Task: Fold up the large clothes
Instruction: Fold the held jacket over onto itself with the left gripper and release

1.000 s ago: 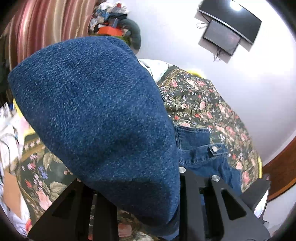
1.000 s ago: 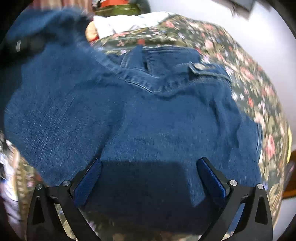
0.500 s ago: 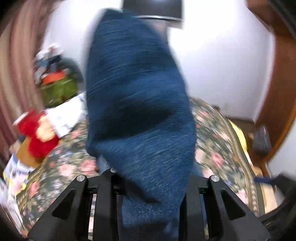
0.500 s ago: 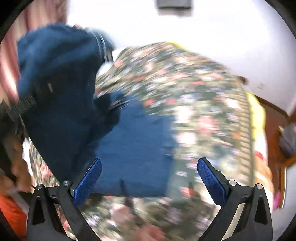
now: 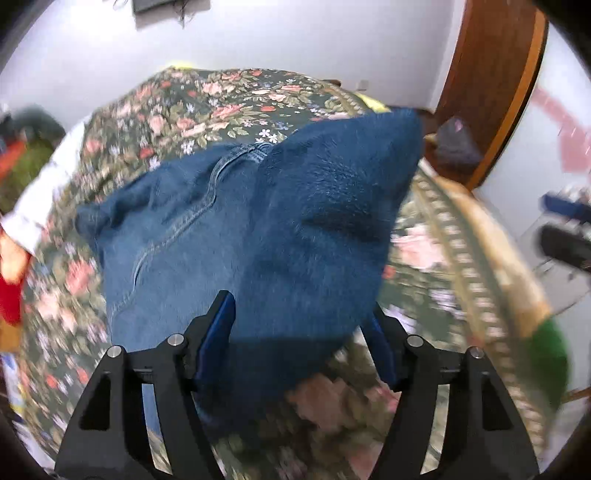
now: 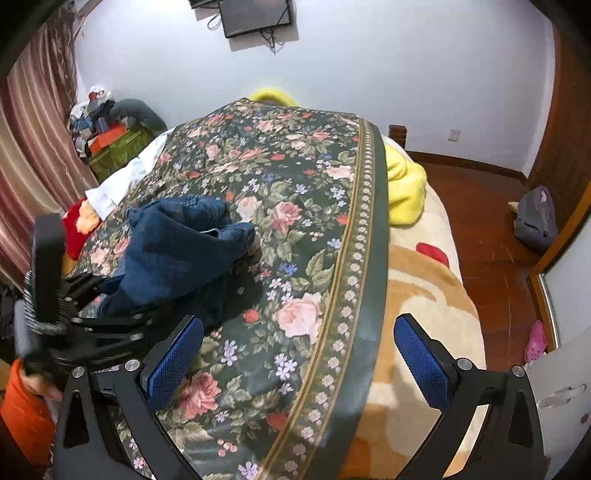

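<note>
Left gripper (image 5: 301, 328) points down at the bed; its jaws are opening. A fold of the blue denim garment (image 5: 258, 229) lies bunched between the blue pads (image 5: 218, 325) and spills forward from them. The left pad is against the cloth. The right pad is half hidden behind the cloth edge, so I cannot tell if it presses on it. The picture is blurred at the edges.

Denim lies heaped on the floral bedspread (image 5: 229, 96), straight ahead of the left gripper. A stitched seam runs along the cloth ahead and to the left of the jaws.

Right gripper (image 6: 295, 354) hangs above the bed, jaws wide apart, nothing between them. Only the floral bedspread (image 6: 295, 192) shows under the gap. From here the denim garment (image 6: 181, 251) is ahead and well to the left, rumpled in a mound. The left gripper's black frame (image 6: 85, 314) sits at that heap's near edge, to the left of the right gripper's left finger.

A cream and tan blanket (image 6: 417, 280) lies below the right gripper's right finger. A yellow fleece (image 6: 402, 184) lies beyond, ahead to the right. Wooden floor (image 6: 480, 206) lies farther right, with a grey backpack (image 6: 535, 218) on it. Striped curtain (image 6: 33, 140) is far left. A wall screen (image 6: 255, 16) is straight ahead, high up.
</note>
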The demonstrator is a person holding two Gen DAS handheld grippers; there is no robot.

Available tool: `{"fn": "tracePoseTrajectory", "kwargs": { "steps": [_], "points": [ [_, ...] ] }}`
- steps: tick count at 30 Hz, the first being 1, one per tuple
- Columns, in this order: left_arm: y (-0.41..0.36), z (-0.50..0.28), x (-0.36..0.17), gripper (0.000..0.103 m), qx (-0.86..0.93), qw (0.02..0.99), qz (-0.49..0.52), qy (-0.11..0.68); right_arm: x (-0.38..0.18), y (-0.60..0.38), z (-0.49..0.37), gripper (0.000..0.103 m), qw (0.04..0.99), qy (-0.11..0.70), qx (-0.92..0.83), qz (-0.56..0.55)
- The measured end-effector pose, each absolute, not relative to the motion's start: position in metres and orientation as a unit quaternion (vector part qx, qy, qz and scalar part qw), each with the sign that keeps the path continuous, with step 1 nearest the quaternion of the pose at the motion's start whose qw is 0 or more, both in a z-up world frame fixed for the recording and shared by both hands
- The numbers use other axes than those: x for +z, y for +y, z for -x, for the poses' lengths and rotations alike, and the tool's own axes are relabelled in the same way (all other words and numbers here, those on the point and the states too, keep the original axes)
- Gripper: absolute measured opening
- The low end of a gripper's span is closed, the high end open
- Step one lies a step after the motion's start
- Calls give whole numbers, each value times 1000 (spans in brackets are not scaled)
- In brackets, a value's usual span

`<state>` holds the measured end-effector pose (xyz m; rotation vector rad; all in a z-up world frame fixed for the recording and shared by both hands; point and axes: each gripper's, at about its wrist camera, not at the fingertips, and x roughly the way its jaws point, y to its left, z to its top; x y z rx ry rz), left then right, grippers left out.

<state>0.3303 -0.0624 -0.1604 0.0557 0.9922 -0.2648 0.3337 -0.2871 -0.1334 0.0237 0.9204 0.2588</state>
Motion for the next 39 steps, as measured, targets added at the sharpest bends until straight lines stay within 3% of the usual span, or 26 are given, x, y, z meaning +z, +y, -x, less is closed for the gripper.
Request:
{"fn": "tracePoseTrajectory", "kwargs": {
  "steps": [6, 12, 23, 27, 32, 35, 39],
  "points": [
    [-1, -302, -123, 68, -113, 881, 77, 454, -115, -256, -336, 103, 889, 423, 172, -27],
    [51, -303, -105, 69, -25, 901, 59, 429, -105, -199, -355, 103, 886, 410, 216, -20],
    [69, -320, -176, 69, -16, 869, 68, 491, -181, -165, -399, 103, 861, 474, 168, 78],
    [64, -311, -191, 83, -11, 872, 60, 486, -213, -184, -393, 103, 846, 505, 151, 78],
    [68, -302, -199, 88, -2, 874, 73, 481, -244, -191, -381, 103, 830, 529, 118, 131],
    [71, -297, -197, 88, 3, 874, 72, 481, -244, -191, -367, 97, 826, 530, 125, 148],
    [71, -291, -191, 88, 8, 875, 43, 481, -217, -195, -349, 97, 843, 496, 145, 146]
  ]
}}
